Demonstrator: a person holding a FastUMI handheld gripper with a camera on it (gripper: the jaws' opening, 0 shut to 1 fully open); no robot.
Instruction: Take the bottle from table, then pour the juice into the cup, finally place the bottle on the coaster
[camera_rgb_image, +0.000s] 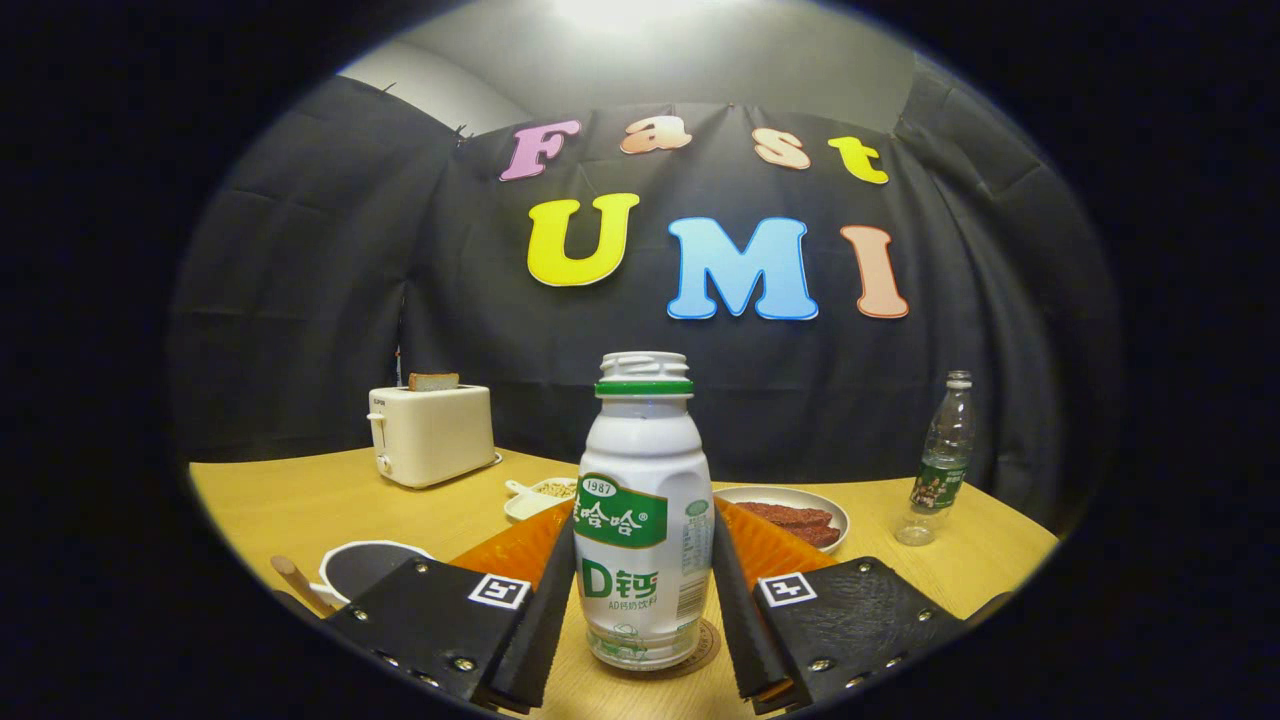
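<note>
Bottle (642, 520) upright between the tool (640, 610) fingers, both pads pressed against its sides; its base rests on the round coaster (706, 648) on the surface (330, 500); cup (365, 568) sits left of the fingers.

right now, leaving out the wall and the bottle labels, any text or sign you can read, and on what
Claw, both fingers pressed on the juice bottle: a square black-and-white marker tag on each finger, no words.
Toaster: a small mark on its front, too small to read.
</note>
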